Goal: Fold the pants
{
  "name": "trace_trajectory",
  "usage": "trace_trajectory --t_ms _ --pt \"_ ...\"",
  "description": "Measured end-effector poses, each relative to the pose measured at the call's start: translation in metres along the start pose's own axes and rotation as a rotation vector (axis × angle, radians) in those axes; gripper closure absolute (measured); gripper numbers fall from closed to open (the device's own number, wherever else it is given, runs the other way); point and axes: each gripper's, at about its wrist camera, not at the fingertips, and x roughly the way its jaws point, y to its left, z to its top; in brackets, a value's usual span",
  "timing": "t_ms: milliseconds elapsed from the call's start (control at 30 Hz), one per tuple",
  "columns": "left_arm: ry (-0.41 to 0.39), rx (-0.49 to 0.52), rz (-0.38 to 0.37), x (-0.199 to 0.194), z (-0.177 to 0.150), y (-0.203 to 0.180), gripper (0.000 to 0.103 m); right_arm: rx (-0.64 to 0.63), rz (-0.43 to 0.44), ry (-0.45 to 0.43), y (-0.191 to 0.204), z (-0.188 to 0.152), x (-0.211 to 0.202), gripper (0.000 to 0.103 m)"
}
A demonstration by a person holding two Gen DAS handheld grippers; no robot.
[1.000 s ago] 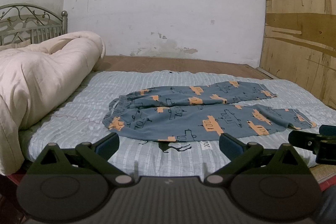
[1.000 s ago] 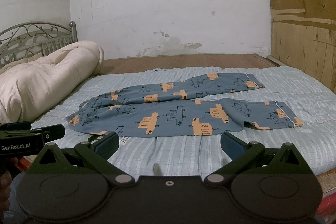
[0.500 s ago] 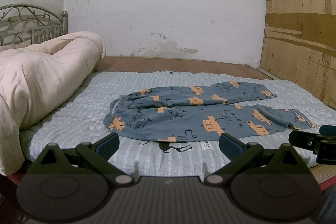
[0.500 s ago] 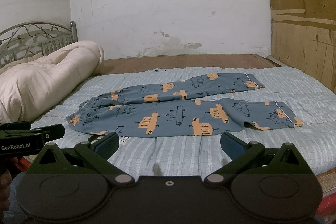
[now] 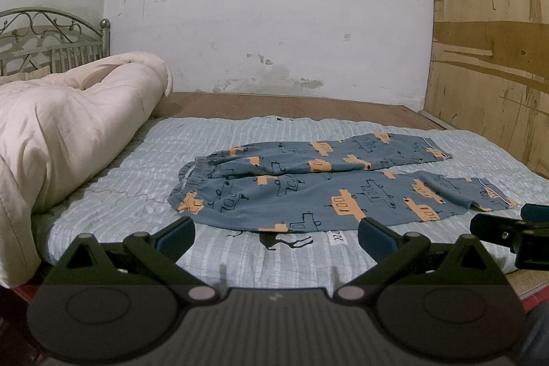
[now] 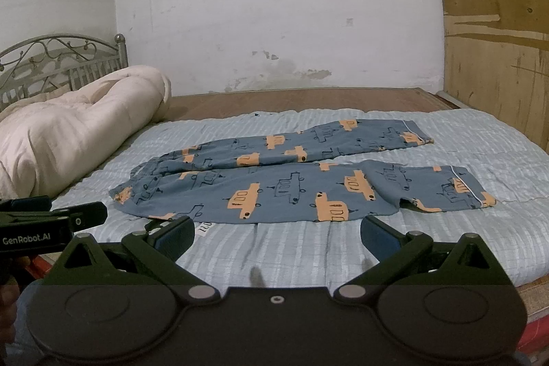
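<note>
Blue pants point(image 5: 308, 187) with orange car prints lie spread flat on the light blue striped bedspread point(image 5: 144, 194), waistband to the left, both legs running right. They also show in the right wrist view point(image 6: 291, 184). My left gripper point(image 5: 276, 234) is open and empty, just short of the pants' near edge. My right gripper point(image 6: 276, 234) is open and empty, also in front of the near edge. Each gripper shows at the edge of the other's view: the right one point(image 5: 507, 228) and the left one point(image 6: 51, 222).
A rolled cream duvet point(image 5: 61, 136) lies along the bed's left side before a metal headboard point(image 5: 51, 40). Bare brown mattress point(image 5: 291, 105) runs along the back. A white wall stands behind and a plywood wall point(image 5: 490, 57) on the right.
</note>
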Motion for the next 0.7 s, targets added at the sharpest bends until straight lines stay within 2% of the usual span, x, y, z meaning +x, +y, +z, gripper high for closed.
trace_trajectory --t_ms 500,700 --pt "0.005 0.0 -0.003 -0.0009 0.0002 -0.0004 0.0 -0.003 0.003 0.001 0.0031 -0.0003 -0.0009 0.001" --pt "0.065 -0.032 -0.035 0.0089 0.0041 0.0055 0.0 -0.008 -0.01 0.023 0.0054 0.0017 0.0021 0.001"
